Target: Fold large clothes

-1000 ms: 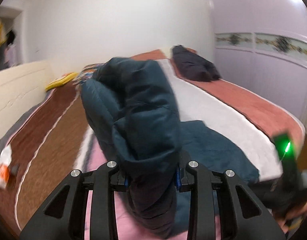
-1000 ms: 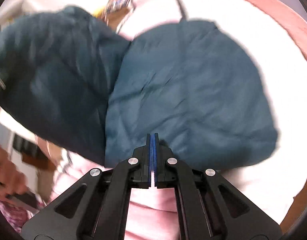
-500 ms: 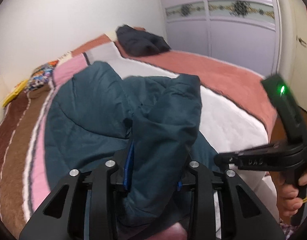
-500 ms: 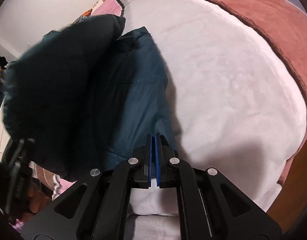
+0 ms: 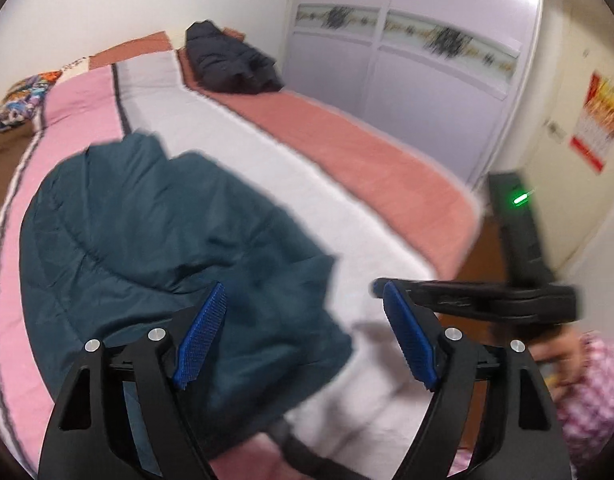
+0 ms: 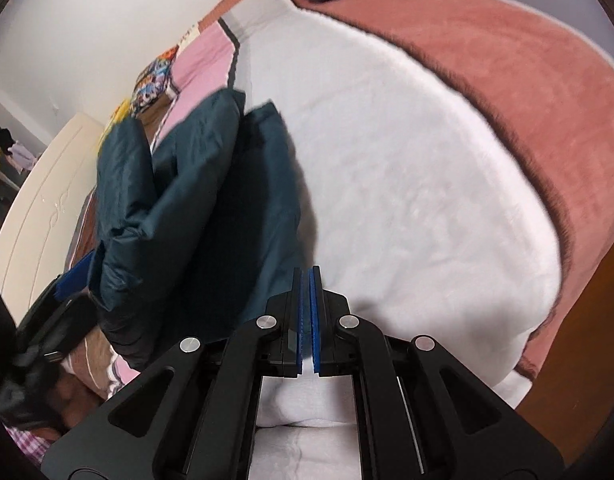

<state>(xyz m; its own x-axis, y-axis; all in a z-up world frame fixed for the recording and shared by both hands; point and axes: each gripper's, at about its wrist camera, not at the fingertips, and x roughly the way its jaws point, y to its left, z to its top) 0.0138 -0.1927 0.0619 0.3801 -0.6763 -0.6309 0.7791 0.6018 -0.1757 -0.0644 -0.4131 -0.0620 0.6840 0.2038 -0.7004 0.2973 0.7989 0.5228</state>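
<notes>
The bed (image 5: pixel 387 168) is covered by a striped blanket, on which the teal jacket (image 5: pixel 155 248) is spread in a heap. The left gripper (image 5: pixel 303 320) is held wide open, the jacket lying under its left finger, ungripped. The right gripper (image 6: pixel 305 280) is nearly closed on nothing, the jacket just to its left.

Two handheld grippers, one spread, one closed

The left gripper (image 5: pixel 303 336) is hovering with its blue-padded fingers (image 5: pixel 201 334) splayed wide and gripping nothing, while the right gripper (image 6: pixel 306 312) is pointing forward, pads pressed almost together.
</notes>
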